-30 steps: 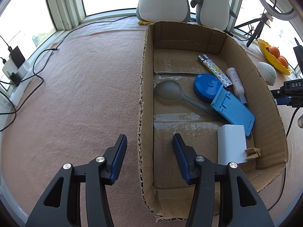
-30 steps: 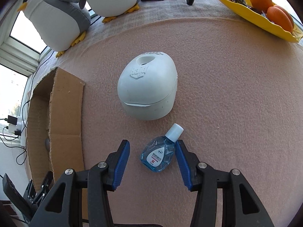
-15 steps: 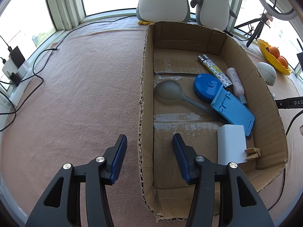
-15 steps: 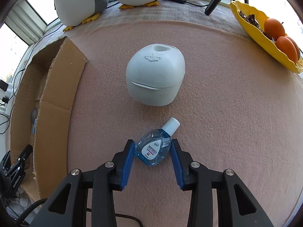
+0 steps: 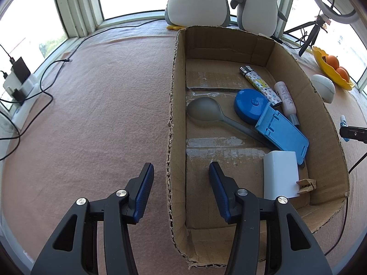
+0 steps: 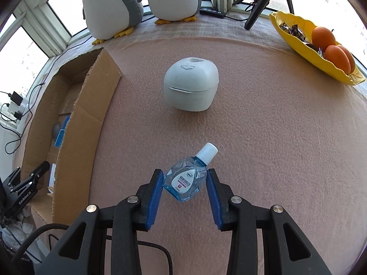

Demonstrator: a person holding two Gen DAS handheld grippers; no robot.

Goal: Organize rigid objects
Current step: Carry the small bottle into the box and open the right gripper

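We see a pink-covered bench [image 6: 263,126] with an open cardboard box [image 5: 177,114] holding a grey spoon [image 5: 204,111] and a blue stand [image 5: 281,133]. Our left gripper [image 5: 181,174] straddles the box's side wall, its jaws empty and not touching the wall. Our right gripper [image 6: 184,183] is clamped on a small blue eye-drop bottle [image 6: 183,182], near a white case [image 6: 191,84].

The left gripper [image 5: 181,171], black with blue-padded fingers, points steeply down, its jaws straddling a wall with neither pad pressing it. The right gripper [image 6: 184,183], of the same build, also tilts steeply down; its jaws have just been closing and clamp a small bottle.
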